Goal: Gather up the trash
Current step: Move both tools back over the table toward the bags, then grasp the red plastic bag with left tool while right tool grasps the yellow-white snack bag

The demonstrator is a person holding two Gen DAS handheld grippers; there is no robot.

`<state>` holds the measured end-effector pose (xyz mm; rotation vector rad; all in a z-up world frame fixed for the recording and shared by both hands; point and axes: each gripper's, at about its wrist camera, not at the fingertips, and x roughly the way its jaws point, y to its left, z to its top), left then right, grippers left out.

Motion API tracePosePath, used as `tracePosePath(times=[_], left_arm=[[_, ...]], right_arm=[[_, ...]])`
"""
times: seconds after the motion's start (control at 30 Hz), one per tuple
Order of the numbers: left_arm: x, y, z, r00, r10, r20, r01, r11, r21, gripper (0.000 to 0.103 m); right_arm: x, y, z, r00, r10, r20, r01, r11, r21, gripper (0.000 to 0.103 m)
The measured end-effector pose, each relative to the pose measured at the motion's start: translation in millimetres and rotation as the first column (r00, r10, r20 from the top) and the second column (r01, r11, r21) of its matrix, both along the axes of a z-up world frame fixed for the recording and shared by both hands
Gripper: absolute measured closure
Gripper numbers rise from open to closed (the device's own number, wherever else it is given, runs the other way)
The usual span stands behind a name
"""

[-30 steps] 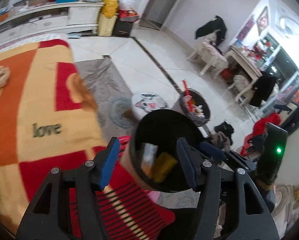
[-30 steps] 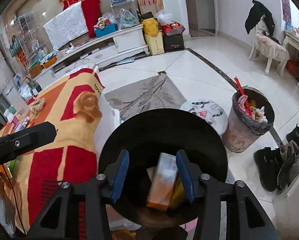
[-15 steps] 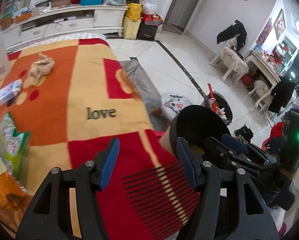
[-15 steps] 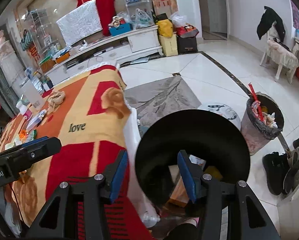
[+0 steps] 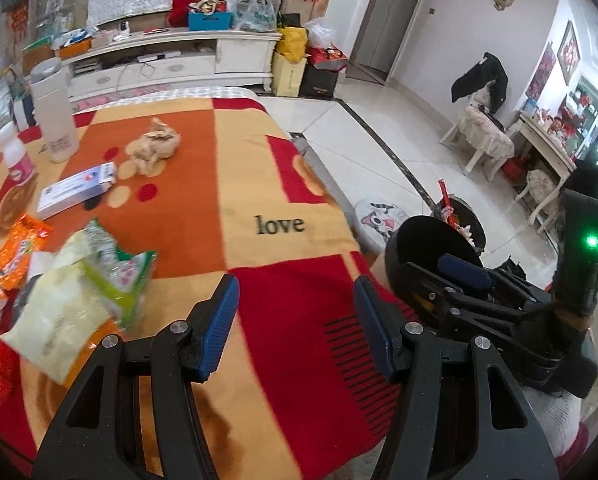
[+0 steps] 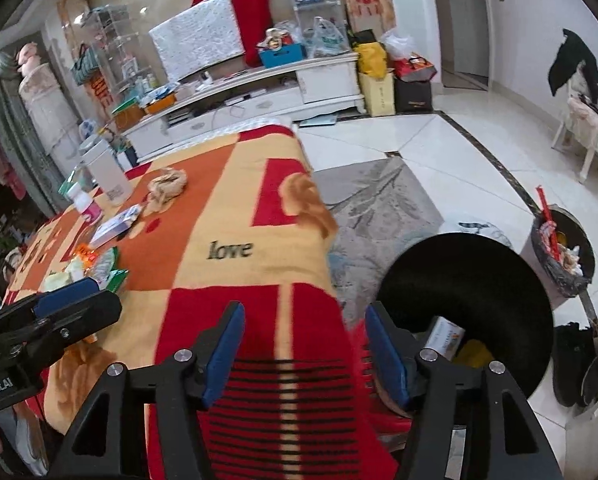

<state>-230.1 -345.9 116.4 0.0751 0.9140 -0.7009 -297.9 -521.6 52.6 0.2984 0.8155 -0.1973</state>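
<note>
I search for the next trash: both my left gripper (image 5: 295,324) and right gripper (image 6: 303,348) are released and empty; next I reach the green wrapper (image 5: 115,276) at left.

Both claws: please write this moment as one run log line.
left claw: open, empty, over blanket | right claw: open, empty | black bin: beside table | wrappers: on blanket
</note>
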Motion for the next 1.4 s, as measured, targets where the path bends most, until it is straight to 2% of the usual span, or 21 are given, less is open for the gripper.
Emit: tracePosePath(times=[0.27, 0.67, 1.0, 1.2, 1.3, 1.33, 1.4], left_arm=[[1, 53, 6, 0.999, 0.05, -0.02, -0.05, 0.999, -0.016, 0.045], [5, 146, 11, 0.989, 0.149, -0.008, -0.149, 0.989, 0.002, 0.045], [40, 228, -7, 0.945, 0.328, -0.014, -0.327, 0.944, 0.04, 0.045], [54, 242, -20, 0.933, 0.355, -0.054, -0.353, 0.935, 0.041, 0.045], [56, 249, -22, 0.932, 0.358, -0.057, -0.356, 0.934, 0.037, 0.045], [56, 253, -23, 0.931, 0.358, -0.062, -0.357, 0.934, 0.029, 0.045], [56, 260, -25, 0.931, 0.356, -0.079, -0.356, 0.934, 0.016, 0.045]], right_arm=[[22, 45, 0, 0.995, 0.098, -0.003, -0.098, 0.995, 0.002, 0.041], [54, 123, -2, 0.964, 0.266, -0.017, -0.266, 0.964, 0.026, 0.04], [71, 174, -6, 0.923, 0.382, -0.052, -0.382, 0.924, 0.024, 0.039], [74, 182, -4, 0.91, 0.412, -0.042, -0.409, 0.91, 0.062, 0.038], [76, 192, -1, 0.887, 0.461, -0.021, -0.457, 0.884, 0.101, 0.031], [77, 197, 0, 0.88, 0.475, -0.02, -0.471, 0.876, 0.097, 0.025], [80, 210, 1, 0.862, 0.507, -0.021, -0.505, 0.86, 0.071, 0.023]])
